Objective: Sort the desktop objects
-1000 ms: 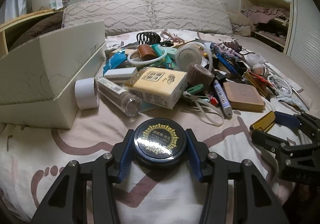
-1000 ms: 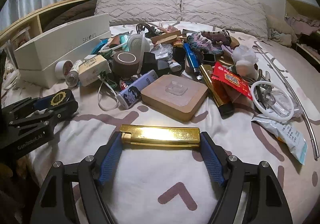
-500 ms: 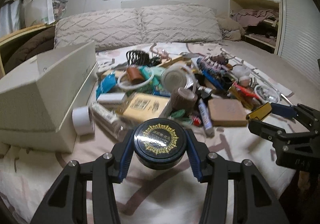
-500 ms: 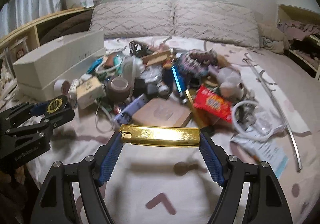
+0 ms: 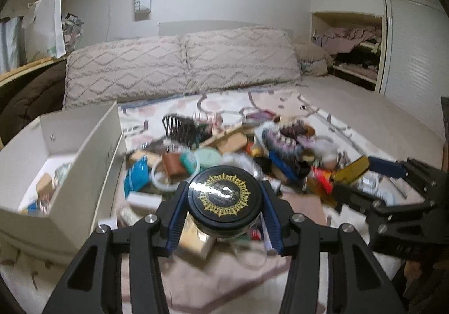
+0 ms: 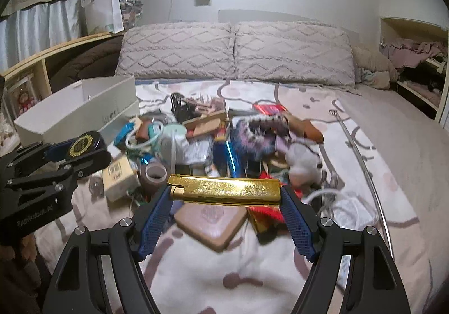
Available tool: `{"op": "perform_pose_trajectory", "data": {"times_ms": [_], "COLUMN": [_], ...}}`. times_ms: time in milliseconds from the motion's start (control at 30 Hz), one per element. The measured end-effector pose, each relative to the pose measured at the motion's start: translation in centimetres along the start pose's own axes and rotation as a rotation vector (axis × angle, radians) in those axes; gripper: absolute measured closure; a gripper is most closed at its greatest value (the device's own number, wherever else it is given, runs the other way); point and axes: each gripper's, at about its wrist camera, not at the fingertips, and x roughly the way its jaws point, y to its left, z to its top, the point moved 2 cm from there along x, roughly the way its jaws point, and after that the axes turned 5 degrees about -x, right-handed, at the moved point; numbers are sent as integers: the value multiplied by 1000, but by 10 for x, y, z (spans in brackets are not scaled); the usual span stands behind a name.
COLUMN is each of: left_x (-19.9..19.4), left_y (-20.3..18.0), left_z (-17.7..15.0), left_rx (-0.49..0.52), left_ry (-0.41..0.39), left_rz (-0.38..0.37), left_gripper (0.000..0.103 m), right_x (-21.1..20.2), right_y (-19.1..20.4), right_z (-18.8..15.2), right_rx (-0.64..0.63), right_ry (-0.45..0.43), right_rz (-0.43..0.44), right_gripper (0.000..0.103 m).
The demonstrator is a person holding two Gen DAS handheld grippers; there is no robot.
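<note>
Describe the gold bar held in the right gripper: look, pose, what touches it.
The gold bar is a long, flat, shiny piece with a metallic look and slightly uneven reflections. A small seam or hinge-like notch marks its left end. It lies level and crosswise, clamped end to end in the right gripper, one blue ribbed pad on each end. It hangs in the air above the bed, in front of the pile of clutter, touching nothing else.
</note>
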Motion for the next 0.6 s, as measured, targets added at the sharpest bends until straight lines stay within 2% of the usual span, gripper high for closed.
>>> {"op": "perform_pose_trajectory", "data": {"times_ms": [400,600], "left_x": [7,11], "left_y": [29,57], "left_z": [69,93], "left_rx": [-67,-98], "left_ry": [-87,-109], "left_rz": [17,74], "left_gripper": [54,54], "right_x": [4,8], "right_y": [-6,-3], "right_z": [62,94], "right_rx": [12,12], "right_ry": [-59,-89], "right_rz": [17,31], "right_gripper": [25,25]}}
